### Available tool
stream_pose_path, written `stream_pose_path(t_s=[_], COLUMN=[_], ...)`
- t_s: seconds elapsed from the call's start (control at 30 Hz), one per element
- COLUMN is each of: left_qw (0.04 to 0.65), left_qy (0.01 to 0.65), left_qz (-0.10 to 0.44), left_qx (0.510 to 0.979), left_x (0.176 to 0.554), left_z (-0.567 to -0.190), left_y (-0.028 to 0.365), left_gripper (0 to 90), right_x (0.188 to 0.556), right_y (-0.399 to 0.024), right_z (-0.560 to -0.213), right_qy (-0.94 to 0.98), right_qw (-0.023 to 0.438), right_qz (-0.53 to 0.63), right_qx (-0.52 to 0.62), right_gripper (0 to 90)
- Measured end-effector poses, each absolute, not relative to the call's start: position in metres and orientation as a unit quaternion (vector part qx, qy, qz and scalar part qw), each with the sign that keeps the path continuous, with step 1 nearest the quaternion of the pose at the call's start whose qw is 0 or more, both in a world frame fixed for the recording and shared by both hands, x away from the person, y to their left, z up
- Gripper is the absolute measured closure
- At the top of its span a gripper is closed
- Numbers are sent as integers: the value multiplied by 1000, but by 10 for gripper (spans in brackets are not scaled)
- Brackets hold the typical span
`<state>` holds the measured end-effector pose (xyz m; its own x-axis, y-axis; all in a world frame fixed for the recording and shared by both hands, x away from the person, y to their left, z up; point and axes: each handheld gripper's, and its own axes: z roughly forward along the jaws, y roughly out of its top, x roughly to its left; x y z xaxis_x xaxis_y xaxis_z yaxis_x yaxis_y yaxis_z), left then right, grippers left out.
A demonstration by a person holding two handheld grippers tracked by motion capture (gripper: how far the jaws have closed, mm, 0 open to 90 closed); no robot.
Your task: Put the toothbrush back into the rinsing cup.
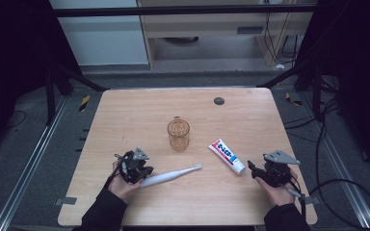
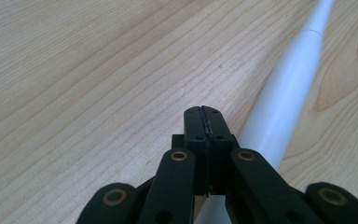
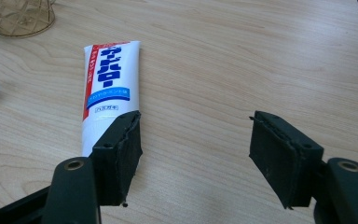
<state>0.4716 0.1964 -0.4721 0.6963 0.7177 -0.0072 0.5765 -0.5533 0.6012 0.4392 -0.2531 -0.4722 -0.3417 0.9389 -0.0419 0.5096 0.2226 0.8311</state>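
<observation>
My left gripper (image 1: 139,172) sits low at the table's (image 1: 125,110) near-left, my hand behind it, jaws clenched on nothing. The electric toothbrush (image 1: 169,176) lies flat just beside its tips. Long axis runs diagonally, handle end at the gripper, brush head pointing right and slightly away, toward the toothpaste tube (image 1: 227,156). An amber glass mug (image 1: 178,134) stands upright past the brush head, apart from it. The tube lies flat, cap end toward my right gripper (image 1: 254,172), which is low at the near-right, jaws released, empty, tube just off the left jaw.
</observation>
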Motion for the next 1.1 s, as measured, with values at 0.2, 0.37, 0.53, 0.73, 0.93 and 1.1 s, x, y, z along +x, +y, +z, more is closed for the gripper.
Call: stream_pose_path(t_s=[0.2, 0.37, 0.53, 0.73, 0.93, 1.1], left_qw=[289, 291, 292, 290, 295, 300], left_qy=[369, 368, 362, 366, 356, 358], left_qz=[118, 113, 115, 116, 120, 122], left_qx=[875, 876, 878, 877, 878, 876], left_x=[467, 461, 461, 474, 473, 473], left_z=[-471, -471, -471, -475, -474, -474], left_y=[195, 194, 188, 175, 167, 168], left_gripper=[896, 895, 895, 895, 895, 896], right_x=[439, 438, 438, 439, 439, 439], right_y=[-254, -254, -254, -253, -253, -253], right_z=[-472, -472, -472, -472, -473, -472], right_qy=[728, 727, 727, 729, 728, 728], right_qw=[287, 287, 287, 287, 286, 285], right_qz=[376, 376, 377, 375, 375, 377], right_qx=[497, 497, 497, 496, 497, 497], right_gripper=[338, 339, 339, 338, 338, 338])
